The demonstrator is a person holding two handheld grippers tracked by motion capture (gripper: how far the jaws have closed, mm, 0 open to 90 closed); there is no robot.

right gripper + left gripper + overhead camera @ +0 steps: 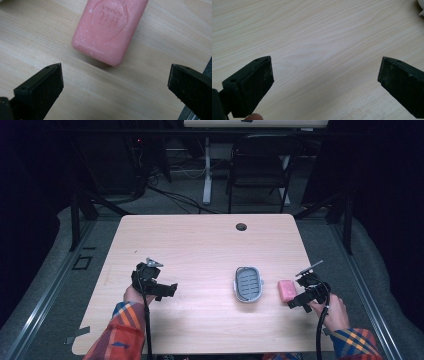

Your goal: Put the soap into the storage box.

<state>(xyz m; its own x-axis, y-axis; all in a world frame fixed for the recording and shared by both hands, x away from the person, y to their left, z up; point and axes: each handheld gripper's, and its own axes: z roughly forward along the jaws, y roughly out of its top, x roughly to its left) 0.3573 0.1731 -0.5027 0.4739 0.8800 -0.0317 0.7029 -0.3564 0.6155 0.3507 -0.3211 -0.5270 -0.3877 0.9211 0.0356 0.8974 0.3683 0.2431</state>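
On the desk (200, 250), item one: a grey oval soap dish (248, 284) with a ribbed floor, lying toward the person's right of centre, its long axis running from the near edge toward the far edge. This dish served as the landmark.

Item two: a pink soap bar (286, 290), lying flat just to the right of the dish, near it but apart. It was rectangular with rounded corners and carried a stamped oval with raised lettering on its upper face. In the right gripper view the soap bar (110, 30) lay tilted, its long axis running away from the camera and leaning right; one short end pointed back toward the fingers.

Item three: right gripper (300, 296), just right of the bar and on its near side, held low over the wood. Its fingers (41, 92) stood wide apart, holding nothing, the soap ahead of them and untouched.

Item four: left gripper (170, 289), well left of the dish, over bare wood. Its fingers (249, 87) were likewise spread wide and empty.

Item five: a round cable hole (241, 226) beyond the dish, near the far edge.
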